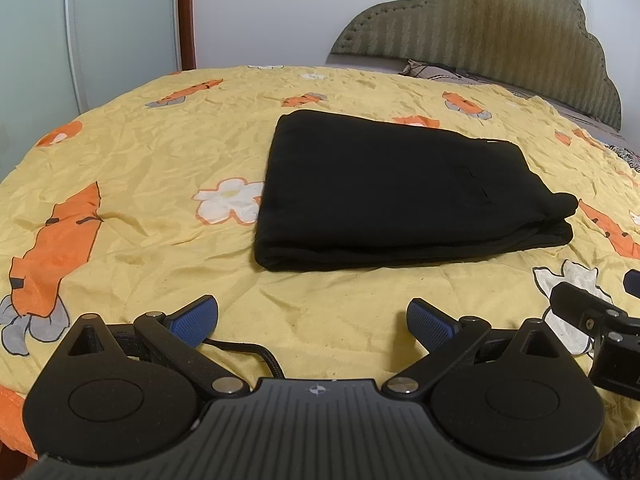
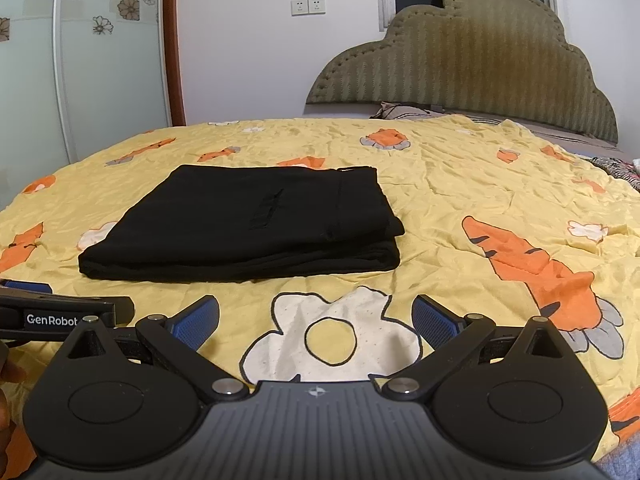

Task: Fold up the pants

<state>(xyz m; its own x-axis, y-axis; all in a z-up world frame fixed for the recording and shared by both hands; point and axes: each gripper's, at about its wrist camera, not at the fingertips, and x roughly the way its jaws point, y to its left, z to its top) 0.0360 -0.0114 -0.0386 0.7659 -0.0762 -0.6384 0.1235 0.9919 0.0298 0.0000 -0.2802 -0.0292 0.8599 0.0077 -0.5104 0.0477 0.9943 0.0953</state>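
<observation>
Filling the bottom of the left wrist view, the left gripper (image 1: 312,324) has its blue-padded fingers (image 1: 196,320) spread wide apart with nothing between them, only bare yellow bedspread (image 1: 140,152). Across the bottom of the right wrist view the right gripper (image 2: 316,320) is spread the same way, empty, over a white flower print (image 2: 332,336).

That bedspread, printed with orange carrots and white flowers, covers most of both frames. Behind it, at the upper right, stands a scalloped olive headboard (image 1: 500,36).

Black pants (image 1: 396,192) lie folded into a compact rectangle on the bedspread, right of centre in the left view, left of centre in the right view, clear of both grippers.

At the lower left edge of the right view, the side of the left gripper carries a "GenRobot" label (image 2: 52,320).
</observation>
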